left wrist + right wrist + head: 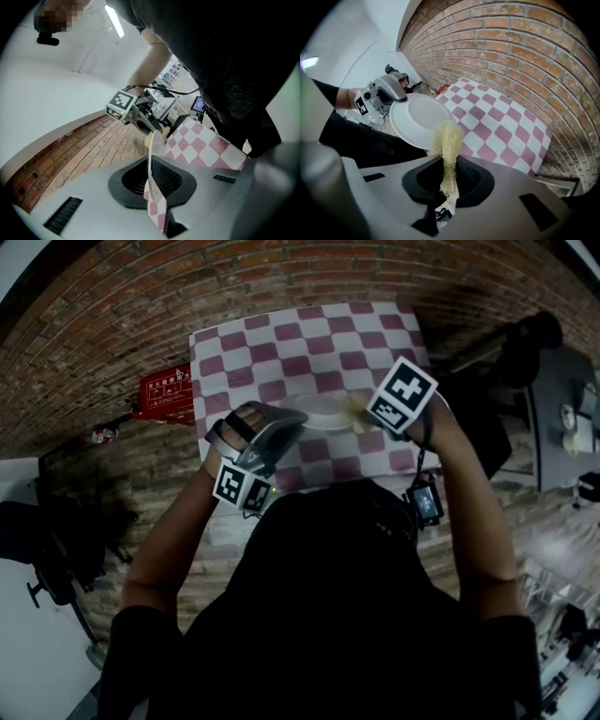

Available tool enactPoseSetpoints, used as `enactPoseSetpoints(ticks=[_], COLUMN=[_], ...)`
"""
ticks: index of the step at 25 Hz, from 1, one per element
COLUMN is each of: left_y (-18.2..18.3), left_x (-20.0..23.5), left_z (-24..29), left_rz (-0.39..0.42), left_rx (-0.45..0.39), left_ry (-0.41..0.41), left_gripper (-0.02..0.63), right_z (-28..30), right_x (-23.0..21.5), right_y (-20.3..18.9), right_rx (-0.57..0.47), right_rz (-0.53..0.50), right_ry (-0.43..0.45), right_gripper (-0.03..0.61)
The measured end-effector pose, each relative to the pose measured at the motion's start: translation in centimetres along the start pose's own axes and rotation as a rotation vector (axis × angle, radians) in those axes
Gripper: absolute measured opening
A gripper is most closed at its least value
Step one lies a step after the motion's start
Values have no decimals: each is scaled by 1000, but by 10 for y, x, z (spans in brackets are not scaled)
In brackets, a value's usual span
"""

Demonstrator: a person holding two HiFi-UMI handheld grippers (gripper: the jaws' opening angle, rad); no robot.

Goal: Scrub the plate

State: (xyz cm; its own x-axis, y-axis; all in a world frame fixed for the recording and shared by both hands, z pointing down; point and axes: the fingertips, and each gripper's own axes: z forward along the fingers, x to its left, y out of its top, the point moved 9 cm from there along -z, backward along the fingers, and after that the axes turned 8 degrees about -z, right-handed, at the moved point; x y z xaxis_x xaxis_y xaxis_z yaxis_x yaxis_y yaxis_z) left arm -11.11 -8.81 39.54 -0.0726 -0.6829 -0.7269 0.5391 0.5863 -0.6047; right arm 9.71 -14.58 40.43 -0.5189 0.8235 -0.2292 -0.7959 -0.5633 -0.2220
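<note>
Plate (417, 119) gripped edge-on by left gripper (151, 180) fingers; full face only from right gripper (447, 180), clenched on seemingly fibrous scrubber (446, 140).

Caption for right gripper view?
Right hand-held gripper holds fibrous scrubber against white plate gripped by left hand-held gripper.

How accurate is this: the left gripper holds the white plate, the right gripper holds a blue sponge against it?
The sponge is wrong: the right gripper view shows the right gripper holding a pale yellow fibrous scrubber against the plate. Otherwise right.
</note>
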Motion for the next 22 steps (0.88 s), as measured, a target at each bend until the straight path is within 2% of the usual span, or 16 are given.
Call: enactPoseSetpoints(ticks=[6, 12, 17, 22], left_y=[-2, -6, -13, -31], left_x=[1, 1, -8, -9], left_z=[-3, 0, 5, 12], left_rz=[-239, -443, -608, -849], left_rx=[8, 3, 19, 5], left_ry=[2, 9, -8, 9], left_gripper=[23, 21, 21, 21], right_z=[1, 19, 25, 22], right_x=[-15, -14, -9, -12], right_y=[-28, -53, -57, -53], right_rx=[-76, -120, -180, -248], right_rz=[94, 143, 145, 148], right_ry=[-99, -110, -130, -175], right_gripper=[52, 52, 52, 52])
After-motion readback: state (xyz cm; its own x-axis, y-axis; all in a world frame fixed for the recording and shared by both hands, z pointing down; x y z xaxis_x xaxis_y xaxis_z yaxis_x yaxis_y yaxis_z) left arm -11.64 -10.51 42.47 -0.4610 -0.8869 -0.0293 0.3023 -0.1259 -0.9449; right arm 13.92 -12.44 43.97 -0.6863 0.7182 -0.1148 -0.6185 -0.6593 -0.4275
